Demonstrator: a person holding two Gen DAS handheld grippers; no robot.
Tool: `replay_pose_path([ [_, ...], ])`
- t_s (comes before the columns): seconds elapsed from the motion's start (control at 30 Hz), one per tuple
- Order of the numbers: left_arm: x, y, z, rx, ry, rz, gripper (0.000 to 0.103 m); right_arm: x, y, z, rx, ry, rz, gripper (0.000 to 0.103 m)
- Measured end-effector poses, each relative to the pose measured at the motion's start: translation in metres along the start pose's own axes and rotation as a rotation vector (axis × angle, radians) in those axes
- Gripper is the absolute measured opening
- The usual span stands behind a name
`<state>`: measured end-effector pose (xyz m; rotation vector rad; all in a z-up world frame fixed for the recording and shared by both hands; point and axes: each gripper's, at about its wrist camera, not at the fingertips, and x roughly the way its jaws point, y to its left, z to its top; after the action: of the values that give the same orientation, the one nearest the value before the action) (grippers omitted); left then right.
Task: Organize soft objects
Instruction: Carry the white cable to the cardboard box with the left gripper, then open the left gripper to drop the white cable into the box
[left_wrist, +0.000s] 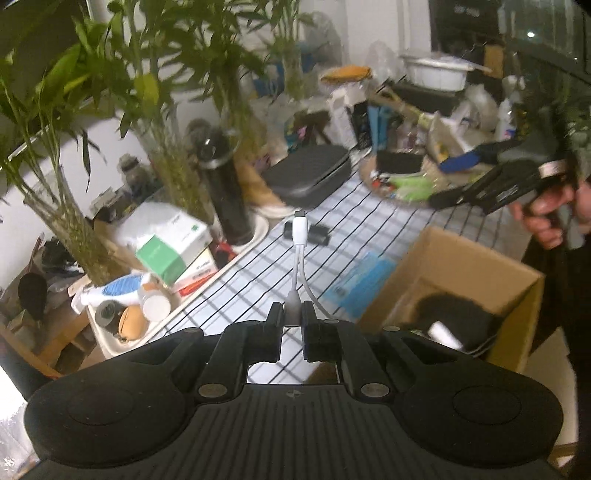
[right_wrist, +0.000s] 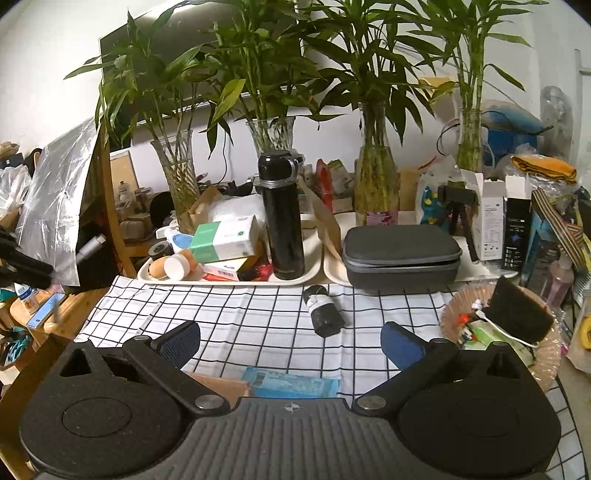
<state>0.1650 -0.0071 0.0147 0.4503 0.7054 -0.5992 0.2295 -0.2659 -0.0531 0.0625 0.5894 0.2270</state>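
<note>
My left gripper (left_wrist: 292, 318) is shut on a short white cable (left_wrist: 298, 258) that sticks up from between the pads, with its plug at the top. It hangs above the checked cloth (left_wrist: 258, 266), beside an open cardboard box (left_wrist: 465, 258) that holds dark items. My right gripper (right_wrist: 291, 345) is open with nothing between its blue pads (right_wrist: 400, 347). It hovers over the cloth near a black roll (right_wrist: 323, 310) and a blue packet (right_wrist: 291, 384). In the left wrist view the right gripper (left_wrist: 448, 181) shows blurred at the upper right, held by a hand (left_wrist: 546, 218).
A round woven basket (right_wrist: 554, 350) at the right holds a black pad and another white cable. Behind the cloth, white trays (right_wrist: 314, 273) carry a black flask (right_wrist: 280, 218), tissue packs and a grey zip case (right_wrist: 400, 254). Glass vases of bamboo (right_wrist: 373, 184) line the back.
</note>
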Motion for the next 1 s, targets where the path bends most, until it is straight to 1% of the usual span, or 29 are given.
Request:
replay_pose_path([
  [0.17,-0.014,-0.023,0.006,0.008,-0.018,-0.034,0.01,-0.008,-0.001,-0.004,-0.019,-0.002,0.004,0.103],
  [0.3,-0.012,-0.038,0.003,0.01,-0.011,-0.062,0.01,-0.016,0.003,-0.006,-0.051,-0.009,0.046,0.103],
  [0.43,-0.001,-0.053,-0.003,0.006,0.011,-0.08,0.01,-0.026,0.013,-0.01,-0.117,-0.02,0.104,0.103],
  [0.5,0.006,-0.059,-0.007,-0.001,0.025,-0.095,0.01,-0.027,0.017,-0.013,-0.146,-0.006,0.089,0.103],
  [0.57,0.012,-0.065,-0.011,-0.009,0.042,-0.106,0.011,-0.025,0.019,-0.016,-0.165,0.014,0.05,0.103],
  [0.67,0.022,-0.072,-0.018,-0.033,0.062,-0.123,0.012,-0.022,0.013,-0.018,-0.146,0.048,0.018,0.103],
  [0.77,0.029,-0.078,-0.023,-0.031,0.091,-0.111,0.013,-0.02,0.007,-0.019,-0.127,0.066,-0.018,0.103],
  [0.83,0.029,-0.077,-0.024,-0.04,0.089,-0.086,0.029,-0.018,0.003,-0.02,-0.112,0.076,-0.033,0.103],
  [0.87,0.028,-0.077,-0.025,-0.048,0.075,-0.064,0.048,-0.017,0.001,-0.021,-0.106,0.081,-0.047,0.103],
  [0.9,0.026,-0.077,-0.025,-0.058,0.054,-0.036,0.06,-0.016,0.0,-0.021,-0.102,0.085,-0.062,0.103],
  [0.93,0.024,-0.075,-0.025,-0.066,0.034,-0.01,0.063,-0.015,-0.002,-0.021,-0.097,0.089,-0.072,0.103],
  [1.0,0.023,-0.072,-0.023,-0.087,0.01,0.036,0.065,-0.014,-0.004,-0.021,-0.084,0.094,-0.086,0.103],
])
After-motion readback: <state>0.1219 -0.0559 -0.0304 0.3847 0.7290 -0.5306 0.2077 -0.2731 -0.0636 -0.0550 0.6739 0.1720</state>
